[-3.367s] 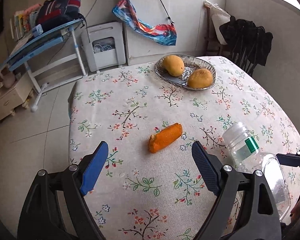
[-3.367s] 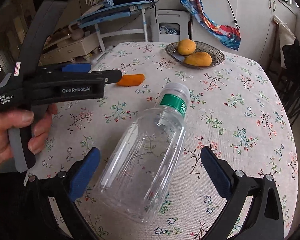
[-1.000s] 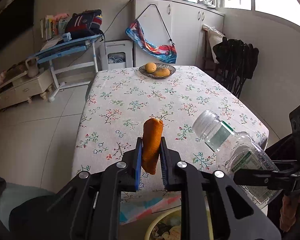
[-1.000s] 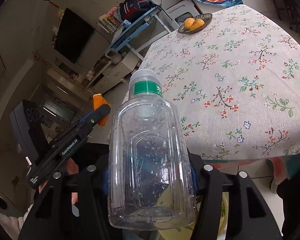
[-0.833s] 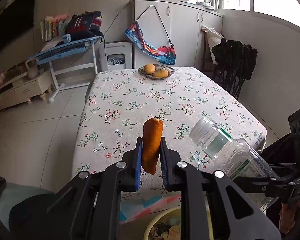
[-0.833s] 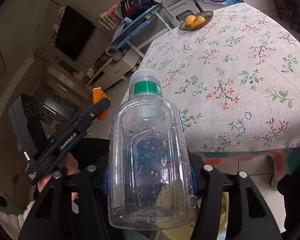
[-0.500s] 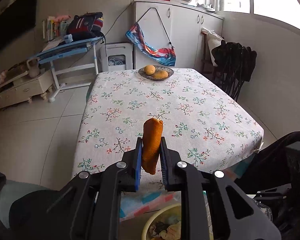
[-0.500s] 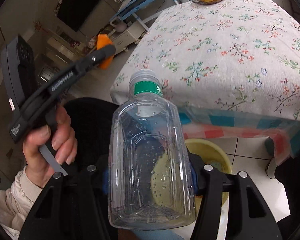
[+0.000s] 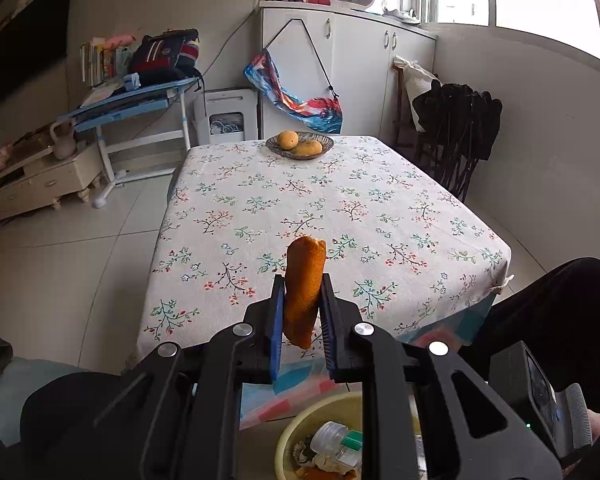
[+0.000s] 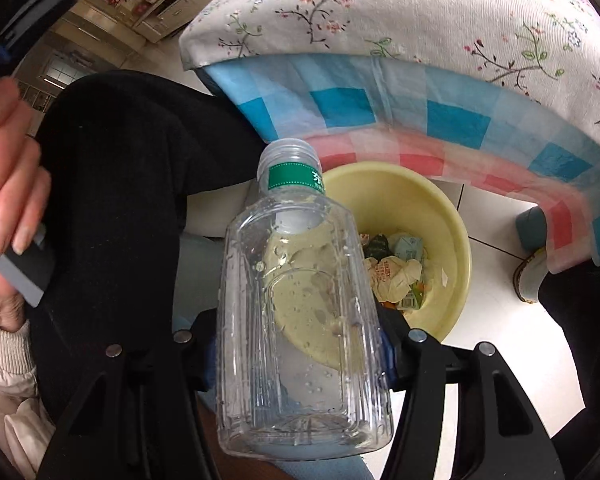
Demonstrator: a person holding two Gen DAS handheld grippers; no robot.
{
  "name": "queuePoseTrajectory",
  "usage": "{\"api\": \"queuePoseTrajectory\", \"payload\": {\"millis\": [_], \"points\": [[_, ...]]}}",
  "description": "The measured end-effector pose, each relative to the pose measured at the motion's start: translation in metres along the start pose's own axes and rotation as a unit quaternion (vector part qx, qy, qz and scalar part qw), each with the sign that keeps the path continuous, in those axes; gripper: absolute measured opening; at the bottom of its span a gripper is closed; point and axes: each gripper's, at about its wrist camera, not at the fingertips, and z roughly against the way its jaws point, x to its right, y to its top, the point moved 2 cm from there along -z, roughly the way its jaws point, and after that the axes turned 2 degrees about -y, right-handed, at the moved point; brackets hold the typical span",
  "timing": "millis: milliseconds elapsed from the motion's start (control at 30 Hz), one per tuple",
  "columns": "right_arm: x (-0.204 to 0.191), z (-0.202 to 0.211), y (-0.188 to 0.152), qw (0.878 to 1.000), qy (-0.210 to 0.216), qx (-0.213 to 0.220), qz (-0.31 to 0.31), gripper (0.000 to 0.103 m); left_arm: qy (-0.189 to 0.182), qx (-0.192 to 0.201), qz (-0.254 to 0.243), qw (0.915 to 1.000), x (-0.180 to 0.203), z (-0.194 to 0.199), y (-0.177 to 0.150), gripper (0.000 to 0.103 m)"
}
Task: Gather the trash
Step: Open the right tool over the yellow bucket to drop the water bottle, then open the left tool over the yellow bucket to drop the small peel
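Note:
My left gripper (image 9: 302,294) is shut on an orange, roll-shaped scrap (image 9: 305,276), held upright in the air before the table's near edge. My right gripper (image 10: 300,344) is shut on a clear plastic bottle (image 10: 300,320) with a green neck label. It points steeply down, with the bottle's mouth over a yellow basin (image 10: 444,216) on the floor. The basin holds crumpled wrappers and scraps. In the left wrist view the basin (image 9: 292,432) shows at the bottom, with the bottle's neck (image 9: 334,438) over it.
The table (image 9: 340,200) has a floral cloth and a dish of fruit (image 9: 300,145) at its far end. A checked cloth (image 10: 380,112) hangs off its near edge above the basin. A person's dark-clothed legs (image 10: 132,184) flank the basin, and a hand (image 10: 8,184) grips the left tool.
My right gripper has tipped downward and sunk, carrying the bottle from table height to over the yellow basin. My left gripper has drawn slightly back from the table, still holding the orange scrap.

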Motion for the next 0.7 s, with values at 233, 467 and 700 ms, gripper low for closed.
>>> {"api": "queuePoseTrajectory", "payload": {"millis": [233,467,700], "points": [[0.014,0.029,0.003,0.996,0.019,0.075,-0.044,0.062,-0.008,-0.016,-0.013,0.9998,0.011,-0.002,-0.009,0.016],[0.036,0.089,0.004,0.967,-0.005,0.234,-0.098,0.074,-0.041,-0.068,-0.050,0.9955,0.032,-0.014,-0.023,0.016],[0.054,0.129,-0.005,0.933,-0.010,0.332,-0.137,0.076,-0.100,-0.210,-0.141,0.9623,0.077,-0.044,-0.076,0.017]]}}
